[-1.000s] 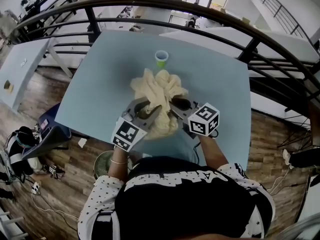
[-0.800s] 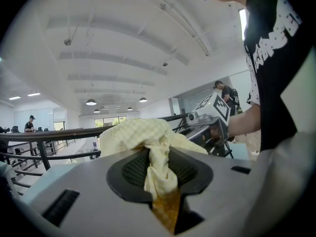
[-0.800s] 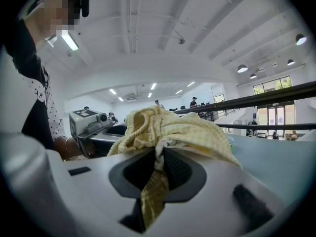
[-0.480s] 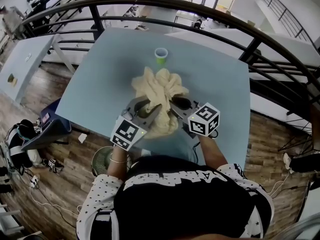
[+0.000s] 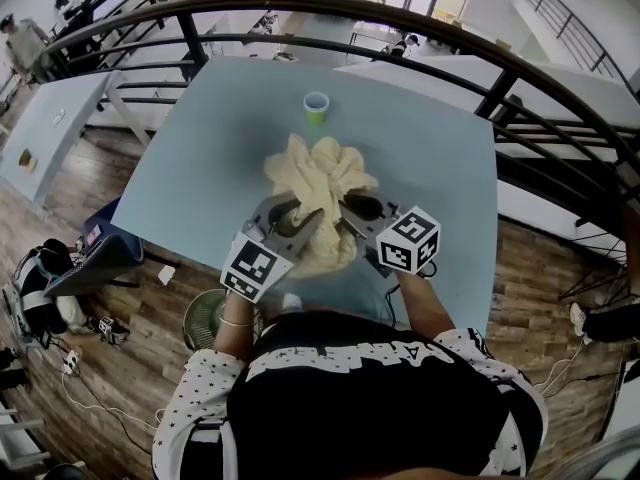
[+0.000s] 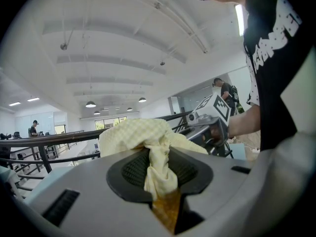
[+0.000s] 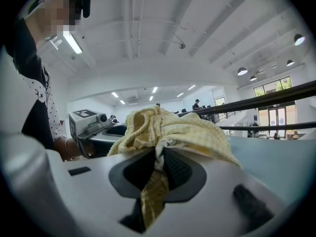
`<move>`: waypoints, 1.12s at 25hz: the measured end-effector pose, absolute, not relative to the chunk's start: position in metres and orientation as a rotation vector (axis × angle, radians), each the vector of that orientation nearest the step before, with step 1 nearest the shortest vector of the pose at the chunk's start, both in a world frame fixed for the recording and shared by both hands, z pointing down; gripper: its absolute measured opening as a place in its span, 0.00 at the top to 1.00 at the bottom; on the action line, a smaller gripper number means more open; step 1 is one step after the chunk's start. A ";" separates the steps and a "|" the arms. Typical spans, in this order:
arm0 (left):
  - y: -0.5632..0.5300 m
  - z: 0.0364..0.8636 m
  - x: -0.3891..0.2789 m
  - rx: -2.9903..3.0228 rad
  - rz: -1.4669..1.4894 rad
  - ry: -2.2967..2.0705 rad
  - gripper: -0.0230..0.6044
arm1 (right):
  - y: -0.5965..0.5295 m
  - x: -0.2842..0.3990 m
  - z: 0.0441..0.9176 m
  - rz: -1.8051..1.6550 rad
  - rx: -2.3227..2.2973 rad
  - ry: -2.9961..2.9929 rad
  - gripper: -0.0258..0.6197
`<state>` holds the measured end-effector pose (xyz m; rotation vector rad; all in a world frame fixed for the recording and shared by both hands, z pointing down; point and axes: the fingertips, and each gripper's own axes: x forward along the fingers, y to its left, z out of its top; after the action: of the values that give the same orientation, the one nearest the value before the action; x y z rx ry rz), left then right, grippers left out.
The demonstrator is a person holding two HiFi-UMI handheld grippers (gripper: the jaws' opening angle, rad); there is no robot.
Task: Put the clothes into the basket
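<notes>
Left gripper view: yellow cloth (image 6: 148, 137) pinched between the jaws

Only a cup (image 5: 317, 107) stands on the table (image 5: 200, 178) far beyond the cloth (image 5: 318, 183), with open tabletop left and right.

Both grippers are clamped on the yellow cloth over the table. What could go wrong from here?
1. The left gripper and right gripper each pinch only a narrow fold of the yellow cloth. The loose bulk could drag it free.
2. The green cup stands on the table just beyond the cloth. Swinging fabric could tip it.
</notes>
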<state>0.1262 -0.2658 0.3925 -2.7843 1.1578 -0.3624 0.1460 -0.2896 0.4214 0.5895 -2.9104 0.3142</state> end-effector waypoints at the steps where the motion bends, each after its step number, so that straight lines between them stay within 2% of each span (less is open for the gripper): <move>1: -0.263 0.393 0.130 -2.784 -0.364 1.156 0.77 | -0.287 0.150 0.422 0.316 0.591 -2.912 0.86; 28: -0.214 0.392 0.208 -2.812 -0.375 1.016 0.77 | -0.236 0.230 0.421 0.318 0.736 -2.912 0.86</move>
<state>0.2081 -0.2142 0.3924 -2.8123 1.0159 -0.3755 0.2295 -0.2364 0.4210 0.7355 -2.9120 0.3179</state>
